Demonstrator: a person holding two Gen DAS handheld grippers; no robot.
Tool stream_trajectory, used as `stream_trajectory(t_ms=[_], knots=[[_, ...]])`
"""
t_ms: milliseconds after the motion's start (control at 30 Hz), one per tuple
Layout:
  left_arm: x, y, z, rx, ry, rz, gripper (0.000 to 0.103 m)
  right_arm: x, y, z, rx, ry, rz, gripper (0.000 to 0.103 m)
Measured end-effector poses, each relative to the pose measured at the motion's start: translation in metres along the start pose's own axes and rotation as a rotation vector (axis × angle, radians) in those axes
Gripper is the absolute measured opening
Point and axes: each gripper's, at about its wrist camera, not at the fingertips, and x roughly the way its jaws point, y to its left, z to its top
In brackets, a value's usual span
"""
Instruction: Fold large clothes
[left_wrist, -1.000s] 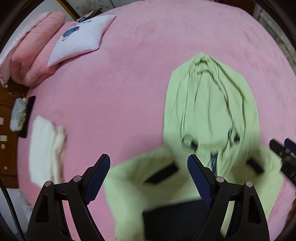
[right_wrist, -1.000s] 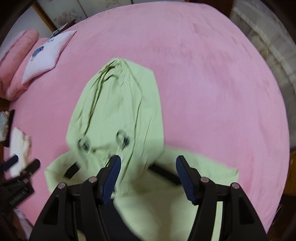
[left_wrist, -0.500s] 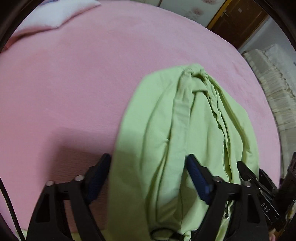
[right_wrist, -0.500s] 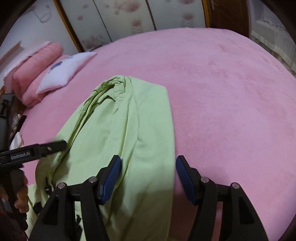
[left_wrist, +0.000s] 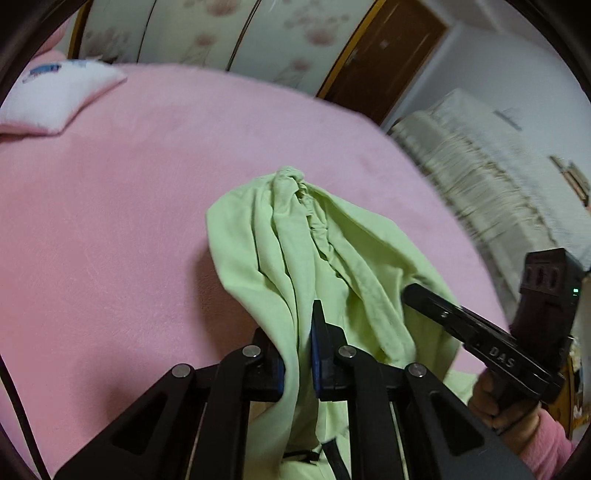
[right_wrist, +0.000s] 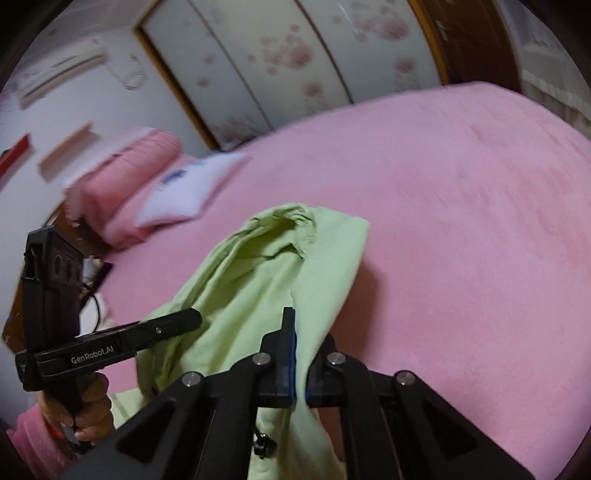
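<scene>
White letters "DAS" are printed on the side of the black right gripper (left_wrist: 406, 291), seen from the left wrist view. "GenRobot.AI" is printed in white on the side of the black left gripper (right_wrist: 192, 317), seen from the right wrist view. The blue print on the white pillow (right_wrist: 192, 188) is too blurred to read.

A pale lime-green garment (left_wrist: 295, 254) is seen on a plain pink bed (left_wrist: 110, 229). The tongs (left_wrist: 300, 343) are black with blue pads (left_wrist: 314, 354). A white pillow (left_wrist: 62, 96) bears a blue print. The wardrobe panels (right_wrist: 295, 66) are patterned with faded pink blossoms and framed in brown wood.
</scene>
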Motion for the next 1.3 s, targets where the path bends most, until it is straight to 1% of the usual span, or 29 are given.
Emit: stream_trajectory(t_ms=[67, 133, 200, 267, 333, 367, 400, 500, 567, 600, 633, 667, 700, 733, 767, 800, 867, 933, 1000, 1033, 1067, 1100, 1167, 1233, 1300], knots=[[-0.021, -0.005, -0.006, 0.027, -0.027, -0.013, 0.008, -0.02, 0.013, -0.003, -0.052, -0.025, 0.033, 0.002], [-0.053, -0.014, -0.022, 0.064, -0.049, -0.03, 0.008, -0.041, 0.022, -0.009, -0.084, -0.041, 0.065, 0.002], [-0.08, -0.023, -0.038, 0.092, -0.056, -0.042, 0.008, -0.07, 0.031, -0.023, -0.117, -0.064, 0.108, 0.002], [-0.105, -0.03, -0.062, 0.108, -0.051, -0.028, 0.009, -0.091, 0.037, -0.039, -0.126, -0.053, 0.091, 0.002], [-0.118, -0.033, -0.086, 0.095, -0.017, 0.0, 0.011, -0.104, 0.042, -0.06, -0.103, -0.025, 0.068, 0.006], [-0.119, -0.037, -0.099, 0.087, -0.001, 0.02, 0.012, -0.107, 0.044, -0.07, -0.093, -0.015, 0.064, 0.006], [-0.12, -0.039, -0.112, 0.078, 0.009, 0.043, 0.014, -0.113, 0.047, -0.088, -0.077, 0.008, 0.049, 0.006], [-0.119, -0.05, -0.154, 0.068, 0.043, 0.105, 0.021, -0.124, 0.055, -0.129, -0.054, 0.072, -0.008, 0.006], [-0.12, -0.053, -0.172, 0.076, 0.055, 0.145, 0.026, -0.128, 0.059, -0.149, -0.037, 0.105, -0.046, 0.011], [-0.12, -0.057, -0.181, 0.085, 0.064, 0.173, 0.032, -0.13, 0.061, -0.158, -0.024, 0.126, -0.069, 0.021], [-0.123, -0.058, -0.189, 0.091, 0.081, 0.205, 0.042, -0.132, 0.059, -0.165, -0.005, 0.139, -0.08, 0.039], [-0.124, -0.061, -0.195, 0.095, 0.093, 0.232, 0.048, -0.136, 0.059, -0.171, 0.016, 0.142, -0.076, 0.046], [-0.126, -0.063, -0.198, 0.094, 0.1, 0.254, 0.062, -0.141, 0.058, -0.175, 0.034, 0.138, -0.071, 0.053], [-0.129, -0.065, -0.201, 0.093, 0.102, 0.27, 0.07, -0.145, 0.059, -0.176, 0.045, 0.136, -0.073, 0.055], [-0.134, -0.067, -0.2, 0.092, 0.107, 0.284, 0.073, -0.148, 0.06, -0.175, 0.053, 0.143, -0.078, 0.056], [-0.138, -0.068, -0.199, 0.088, 0.127, 0.307, 0.076, -0.149, 0.061, -0.172, 0.061, 0.156, -0.085, 0.058], [-0.143, -0.072, -0.191, 0.07, 0.166, 0.328, 0.076, -0.148, 0.061, -0.164, 0.078, 0.193, -0.089, 0.06], [-0.152, -0.067, -0.177, 0.021, 0.189, 0.332, 0.076, -0.146, 0.06, -0.147, 0.121, 0.256, -0.082, 0.061], [-0.161, -0.067, -0.16, -0.053, 0.226, 0.295, 0.076, -0.145, 0.055, -0.132, 0.188, 0.314, -0.071, 0.061], [-0.162, -0.056, -0.148, -0.086, 0.247, 0.283, 0.076, -0.144, 0.054, -0.127, 0.214, 0.332, -0.065, 0.061], [-0.163, -0.052, -0.139, -0.114, 0.265, 0.273, 0.076, -0.14, 0.05, -0.113, 0.263, 0.345, -0.04, 0.061], [-0.162, -0.049, -0.129, -0.14, 0.28, 0.268, 0.076, -0.136, 0.047, -0.103, 0.297, 0.337, -0.011, 0.061], [-0.155, -0.042, -0.105, -0.181, 0.306, 0.261, 0.076, -0.122, 0.039, -0.083, 0.346, 0.327, 0.032, 0.061], [-0.136, -0.036, -0.078, -0.195, 0.32, 0.24, 0.076, -0.101, 0.027, -0.066, 0.381, 0.344, 0.056, 0.062], [-0.116, -0.025, -0.062, -0.226, 0.353, 0.234, 0.076, -0.073, 0.015, -0.056, 0.419, 0.401, 0.049, 0.062]])
